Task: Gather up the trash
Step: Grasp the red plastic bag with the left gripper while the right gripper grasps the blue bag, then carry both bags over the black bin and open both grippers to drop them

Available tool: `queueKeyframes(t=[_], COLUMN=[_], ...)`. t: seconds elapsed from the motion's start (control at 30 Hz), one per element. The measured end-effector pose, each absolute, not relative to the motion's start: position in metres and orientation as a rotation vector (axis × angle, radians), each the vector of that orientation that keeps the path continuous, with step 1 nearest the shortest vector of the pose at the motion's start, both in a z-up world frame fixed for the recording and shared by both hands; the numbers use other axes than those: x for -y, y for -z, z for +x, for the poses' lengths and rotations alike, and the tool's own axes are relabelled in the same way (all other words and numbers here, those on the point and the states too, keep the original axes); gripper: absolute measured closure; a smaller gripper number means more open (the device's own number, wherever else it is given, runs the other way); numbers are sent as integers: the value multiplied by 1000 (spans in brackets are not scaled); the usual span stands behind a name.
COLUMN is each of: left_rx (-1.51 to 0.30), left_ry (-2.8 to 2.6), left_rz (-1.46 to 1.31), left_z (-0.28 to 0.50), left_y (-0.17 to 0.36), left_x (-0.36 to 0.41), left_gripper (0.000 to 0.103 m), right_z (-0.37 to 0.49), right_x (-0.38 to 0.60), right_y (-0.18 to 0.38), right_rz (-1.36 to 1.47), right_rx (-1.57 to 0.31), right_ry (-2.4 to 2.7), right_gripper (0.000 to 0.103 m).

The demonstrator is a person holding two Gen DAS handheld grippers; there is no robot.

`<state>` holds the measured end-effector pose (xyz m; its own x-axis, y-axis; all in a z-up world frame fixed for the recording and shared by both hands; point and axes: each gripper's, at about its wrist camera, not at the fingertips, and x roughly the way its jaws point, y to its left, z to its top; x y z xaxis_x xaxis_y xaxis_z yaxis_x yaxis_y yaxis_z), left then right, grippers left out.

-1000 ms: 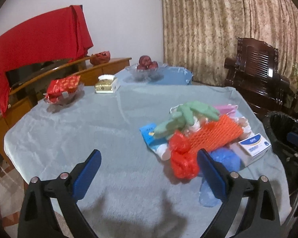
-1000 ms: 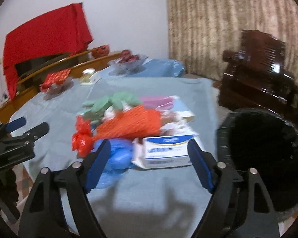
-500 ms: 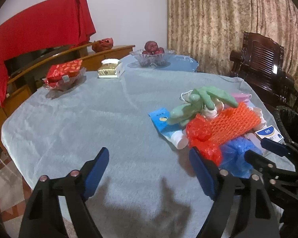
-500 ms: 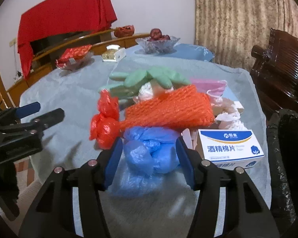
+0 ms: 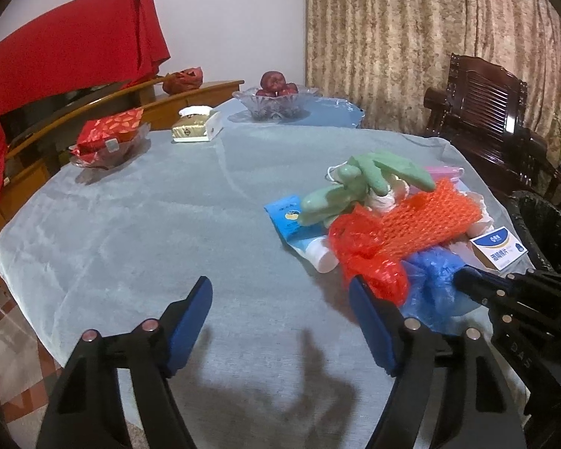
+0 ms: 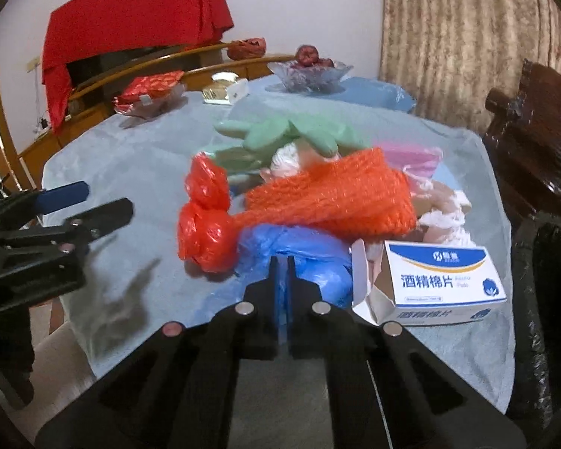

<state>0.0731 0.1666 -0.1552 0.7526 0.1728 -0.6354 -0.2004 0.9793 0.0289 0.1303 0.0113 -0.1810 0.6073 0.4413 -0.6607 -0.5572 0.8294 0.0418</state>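
A pile of trash lies on the grey-clothed table: a green glove, an orange foam net, a red plastic bag, a blue plastic bag and a white box. My right gripper is shut on the blue plastic bag at the pile's near edge, left of the white box. My left gripper hovers over bare cloth, its jaws closing with nothing between them. Its right finger is close to the red bag. A black-lined bin stands past the table's right edge.
At the far side of the table are a glass fruit bowl, a tissue box and a dish with a red packet. A dark wooden chair stands behind the bin. A sideboard runs along the left wall.
My right gripper has come down to the pile and closed on the blue bag. My left gripper's jaws have narrowed a little and it has edged nearer the red bag.
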Motion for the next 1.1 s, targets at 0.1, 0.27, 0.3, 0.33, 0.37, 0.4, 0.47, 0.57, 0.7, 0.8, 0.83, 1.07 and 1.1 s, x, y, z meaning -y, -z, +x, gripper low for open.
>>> queueKeyframes(t=[0.1,0.27,0.3,0.33,0.37,0.4,0.47,0.57,0.7,0.8,0.83,1.07,1.1], left_rx=[-680,-667,-672,-683,-690,-694,-716,-737,-768,-805,-807,-740,-728], left_ry=[-196,-163,-156,-144,-139,-138,-144,-165,-182,-138,-134,-112,-105], left_rz=[-40,-42,-42,-41,-36,-31,-15,-14,-15,-53,-70,-100,-101], left_z=[72,72,73,76,78,80,88,98,112,119,120,104,101], left_y=[152,148,149,150,153,156,165,176,191,200,201,172,164], left_x=[-162,-152,-149,-147,-145,-143,-141,-145,-150,-155,-157,-160,-157], left_gripper=[29,29,28,27,26,26,26,26,29,58,58,71,71], right_z=[126,117,115,115,114,114,112,114,120,121,121,120,119], right_x=[-7,6,10,13,16,20,26,34,36,35,36,35,36], right_y=[168,140,135,132,129,127,125,125,129,133,134,129,125], right_rz=[-155,-129,-124,-125,-123,-119,-111,-103,-96,-99,-100,-96,-94], right_rx=[-691,-635,-627,-624,-619,-617,-613,-613,-629,-637,-639,-631,-622], right_ry=[-593,-607,-604,-598,-591,-584,-572,-555,-545,-546,-547,-554,-558], right_gripper=[101,101,101,101,101,101,101,101,101,101,101,101,101])
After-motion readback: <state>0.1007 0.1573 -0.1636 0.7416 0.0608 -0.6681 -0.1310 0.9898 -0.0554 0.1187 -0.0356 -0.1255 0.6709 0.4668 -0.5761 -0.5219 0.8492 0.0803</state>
